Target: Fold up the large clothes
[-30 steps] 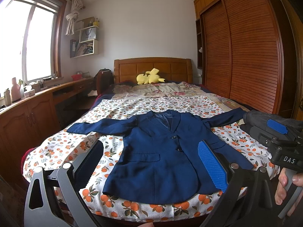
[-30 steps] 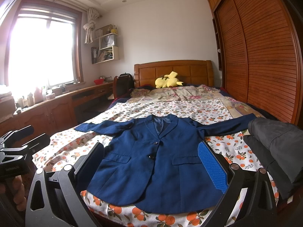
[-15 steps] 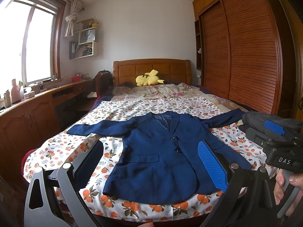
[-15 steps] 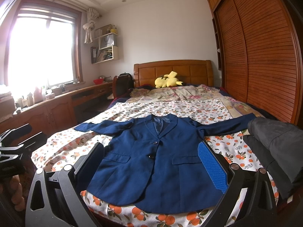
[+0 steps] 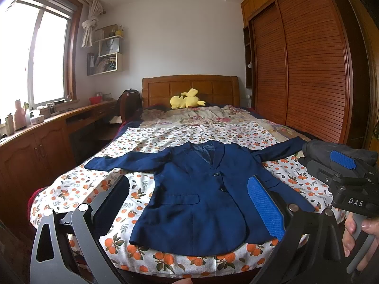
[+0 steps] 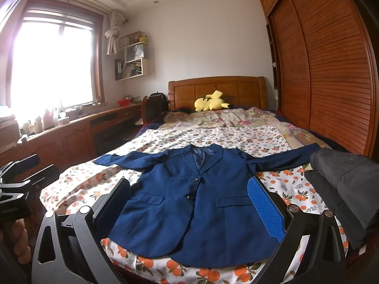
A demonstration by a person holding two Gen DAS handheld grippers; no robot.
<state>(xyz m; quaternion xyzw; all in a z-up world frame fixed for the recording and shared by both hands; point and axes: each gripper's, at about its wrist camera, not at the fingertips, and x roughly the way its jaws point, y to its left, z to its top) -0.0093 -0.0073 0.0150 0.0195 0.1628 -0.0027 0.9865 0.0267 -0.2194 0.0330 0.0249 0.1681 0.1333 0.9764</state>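
At the foot edge of the wooden-framed bed with the orange-print white sheet [image 5: 78, 189], a navy blue two-button suit jacket [image 5: 201, 201] lies flat, front side up, collar toward the headboard, hem just short of the foot edge. Both sleeves are spread outward: one reaches toward the bed's window-side edge, the other toward the wardrobe-side edge, where its cuff end meets a folded dark grey garment pile [image 6: 343, 179] at the foot corner on that side.

Left hand-held gripper [image 5: 189, 201]: jaws spread wide, nothing between them, held in the air short of the foot edge and apart from the jacket. Blue textured pad visible on one finger.

Right hand-held gripper [image 6: 189, 201]: likewise spread wide, empty, clear of the cloth. In the left wrist view its body sits at the right margin, with the right hand [image 5: 360, 239] wrapped on the handle.

Far end: yellow plush toy [image 5: 187, 99] against the headboard. Slatted brown wooden wardrobe doors [image 5: 308, 71] alongside the bed.
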